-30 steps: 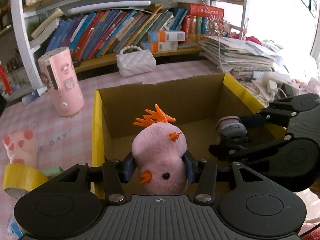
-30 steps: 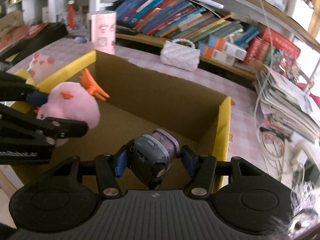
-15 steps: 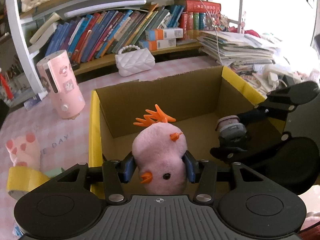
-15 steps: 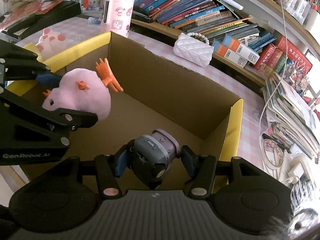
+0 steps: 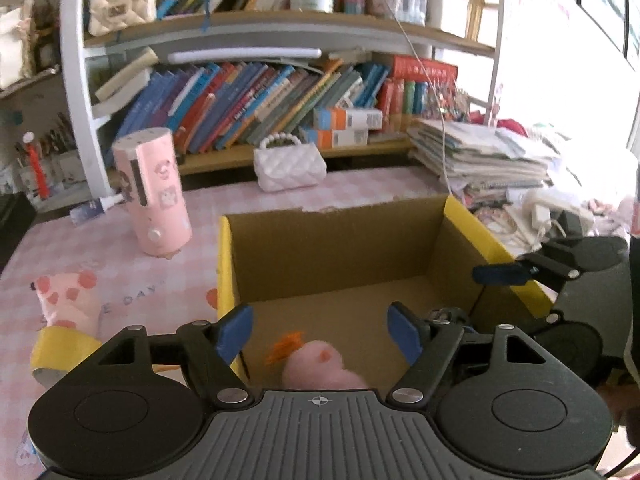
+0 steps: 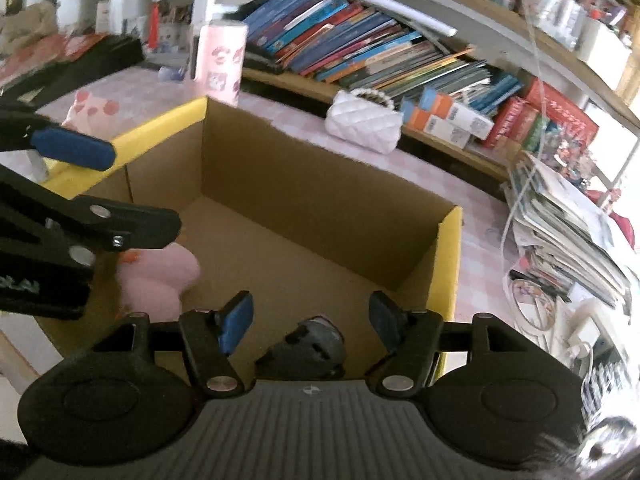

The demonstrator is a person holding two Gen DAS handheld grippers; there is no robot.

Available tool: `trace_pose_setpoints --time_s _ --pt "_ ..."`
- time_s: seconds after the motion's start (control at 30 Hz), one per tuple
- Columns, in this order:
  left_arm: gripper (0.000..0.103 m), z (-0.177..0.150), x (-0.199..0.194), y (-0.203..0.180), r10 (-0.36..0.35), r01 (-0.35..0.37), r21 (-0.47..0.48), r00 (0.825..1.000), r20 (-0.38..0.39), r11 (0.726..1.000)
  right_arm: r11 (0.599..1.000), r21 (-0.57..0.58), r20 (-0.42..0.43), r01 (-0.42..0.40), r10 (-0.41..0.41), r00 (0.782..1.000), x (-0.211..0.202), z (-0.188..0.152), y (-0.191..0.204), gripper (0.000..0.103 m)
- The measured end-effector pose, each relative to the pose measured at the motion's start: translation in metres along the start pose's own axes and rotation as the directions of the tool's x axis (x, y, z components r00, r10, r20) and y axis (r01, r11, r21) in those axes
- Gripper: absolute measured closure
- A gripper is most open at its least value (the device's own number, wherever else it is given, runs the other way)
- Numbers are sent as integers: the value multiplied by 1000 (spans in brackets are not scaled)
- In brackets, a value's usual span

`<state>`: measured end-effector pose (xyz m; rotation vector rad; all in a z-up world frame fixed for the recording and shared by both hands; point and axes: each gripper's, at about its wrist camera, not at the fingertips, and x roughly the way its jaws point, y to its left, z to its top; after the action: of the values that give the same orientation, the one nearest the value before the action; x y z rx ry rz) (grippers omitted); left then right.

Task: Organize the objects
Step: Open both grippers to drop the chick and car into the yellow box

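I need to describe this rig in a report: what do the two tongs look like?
Both tongs, left and right, match: black plastic, a ribbed grey-black deck with a small crosshair mark, two round black discs, silver screws, and blue pads on angular black fingers. White lettering shows on the left one's side.

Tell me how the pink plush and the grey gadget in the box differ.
The plush is pink, soft and rounded with orange trim; the gadget is grey, hard and boxy. The plush lies below the left tongs, the gadget below the right tongs. Both lie on the floor of the box, gripped by neither tongs, whose jaws are opening.
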<state>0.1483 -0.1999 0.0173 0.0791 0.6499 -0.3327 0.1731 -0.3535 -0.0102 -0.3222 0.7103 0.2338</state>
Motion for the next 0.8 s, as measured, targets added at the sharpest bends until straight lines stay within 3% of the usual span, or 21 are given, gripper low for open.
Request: trace_pose_setpoints --time_s 0.17,0.4,0.63,0.8 --pt "23 -3 -22 9 29 -26 -43 998 62 999 994 85 94 69 -77 993 -24 -3 3 41" --pt "23 -14 -49 23 42 -31 -90 991 125 995 956 250 186 155 -204 961 -62 -8 8 41" --pt "23 -32 -70 37 22 -9 -102 991 131 995 907 369 170 201 -279 945 -92 -24 27 40" --pt "23 -46 -87 51 14 -1 -110 992 125 994 880 421 120 220 -294 948 -103 -33 46 40"
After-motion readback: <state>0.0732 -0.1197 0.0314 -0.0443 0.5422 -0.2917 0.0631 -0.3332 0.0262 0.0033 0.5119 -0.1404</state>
